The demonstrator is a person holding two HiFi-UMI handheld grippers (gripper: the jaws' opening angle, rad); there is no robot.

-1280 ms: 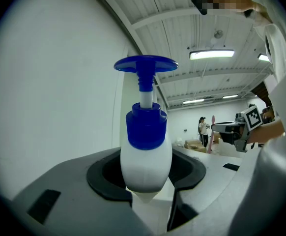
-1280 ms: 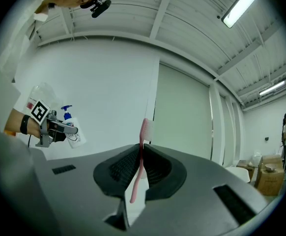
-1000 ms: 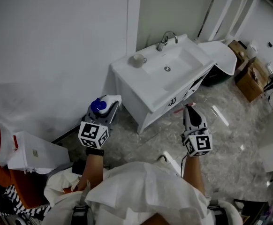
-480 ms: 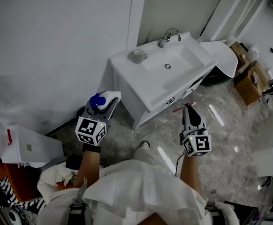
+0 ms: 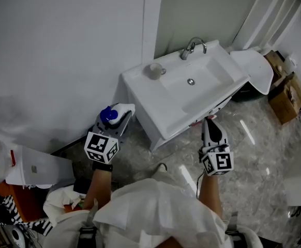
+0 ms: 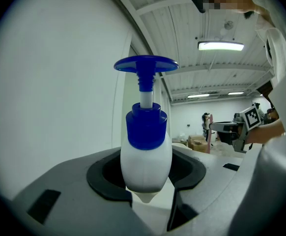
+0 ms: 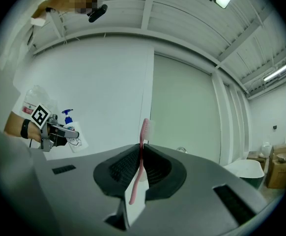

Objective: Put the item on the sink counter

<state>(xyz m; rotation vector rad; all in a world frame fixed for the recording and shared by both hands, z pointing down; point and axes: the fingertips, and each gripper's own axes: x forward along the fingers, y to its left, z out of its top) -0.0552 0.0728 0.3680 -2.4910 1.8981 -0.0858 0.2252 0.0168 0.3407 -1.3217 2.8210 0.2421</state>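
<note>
The white pump bottle (image 6: 145,156) with its blue pump head stands upright, clamped at its lower body between the jaws of my left gripper (image 5: 118,115). It is not yet on the sink counter (image 5: 140,80). In the head view I hold it off the counter's left front corner, over the floor beside the wall. The pink toothbrush (image 7: 138,163) is pinched by its handle between the nearly closed jaws of my right gripper (image 5: 208,123). Its bristle end points up. That gripper sits just off the counter's front edge, toward the right end. Both grippers point roughly level toward the vanity. On the counter itself a cup (image 5: 153,70) sits at the back left beside the basin. The faucet (image 5: 192,47) rises behind the basin, against the wall.
</note>
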